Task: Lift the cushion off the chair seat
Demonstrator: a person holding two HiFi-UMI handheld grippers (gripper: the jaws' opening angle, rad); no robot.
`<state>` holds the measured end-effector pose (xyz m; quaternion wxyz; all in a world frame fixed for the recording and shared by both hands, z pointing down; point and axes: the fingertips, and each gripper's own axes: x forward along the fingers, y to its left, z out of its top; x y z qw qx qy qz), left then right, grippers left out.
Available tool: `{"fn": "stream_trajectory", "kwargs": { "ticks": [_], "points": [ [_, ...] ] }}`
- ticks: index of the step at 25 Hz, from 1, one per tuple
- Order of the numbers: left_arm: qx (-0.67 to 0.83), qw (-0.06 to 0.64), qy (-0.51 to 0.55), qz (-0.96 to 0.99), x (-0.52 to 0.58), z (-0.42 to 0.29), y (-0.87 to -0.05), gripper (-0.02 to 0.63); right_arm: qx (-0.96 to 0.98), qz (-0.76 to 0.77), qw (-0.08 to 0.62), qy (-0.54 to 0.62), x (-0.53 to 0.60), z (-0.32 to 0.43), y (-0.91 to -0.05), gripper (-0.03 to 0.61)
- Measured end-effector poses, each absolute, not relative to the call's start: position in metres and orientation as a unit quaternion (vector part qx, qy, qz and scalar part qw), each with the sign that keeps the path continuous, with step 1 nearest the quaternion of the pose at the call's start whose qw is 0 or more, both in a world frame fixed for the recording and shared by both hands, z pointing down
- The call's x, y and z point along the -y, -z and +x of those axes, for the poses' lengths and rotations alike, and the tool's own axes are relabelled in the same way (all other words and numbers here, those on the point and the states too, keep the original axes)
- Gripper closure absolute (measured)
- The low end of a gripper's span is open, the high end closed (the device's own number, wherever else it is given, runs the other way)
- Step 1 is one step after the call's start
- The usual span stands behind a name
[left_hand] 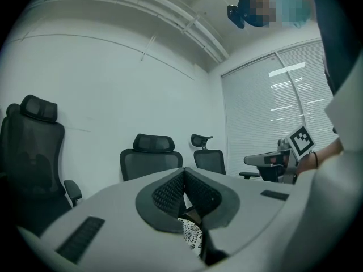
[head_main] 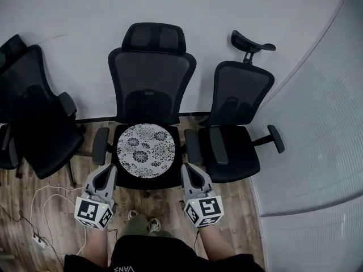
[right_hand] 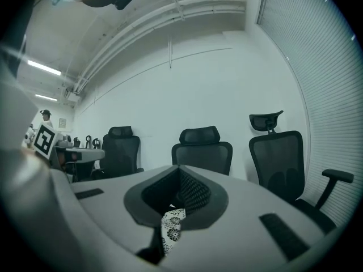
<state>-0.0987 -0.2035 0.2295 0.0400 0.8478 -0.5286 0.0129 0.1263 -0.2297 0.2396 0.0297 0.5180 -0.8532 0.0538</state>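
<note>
The round, floral-print cushion (head_main: 146,146) lies flat on the seat (head_main: 148,181) of the middle office chair (head_main: 152,75), filling most of it and leaving a black margin toward 6 o'clock. Nothing has lifted it yet.

Both tongs are clenched and empty. In each gripper view the ribbed pads meet with nothing between them, and only a sliver of the cushion's pattern shows below. The left tongs (head_main: 108,171) sit near the seat's front corner at about the cushion's 7 o'clock. The right tongs (head_main: 190,171) mirror them at about 5 o'clock. Neither touches the cushion.

The step in hand looks like the approach. To do it well, both tongs should probably release wide before they reach the rim. Each could then slide one jaw under the cushion's edge and one over it, at roughly 8 and 4 o'clock. The armrests (head_main: 101,145) flank the seat closely, so coming in from the front, between them, seems safer than from the sides. A soft cushion will likely sag if pinched too shallowly, so a deep bite and an even, level rise on both sides should serve.
</note>
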Motion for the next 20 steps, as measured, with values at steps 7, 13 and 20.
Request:
{"fn": "stream_trajectory", "kwargs": {
  "ticks": [7,13,20],
  "points": [
    [0.517,0.046,-0.015,0.854,0.244,-0.108,-0.235,0.603,0.845,0.530,0.030,-0.059,0.267,0.118,-0.245,0.565],
    [0.505,0.048,-0.017,0.861,0.291,-0.123,-0.236,0.603,0.836,0.544,0.027,-0.059,0.309,0.105,-0.243,0.565],
    [0.490,0.044,-0.013,0.871,0.344,-0.140,-0.233,0.603,0.826,0.560,0.023,-0.056,0.353,0.086,-0.242,0.565]
  ]
}}
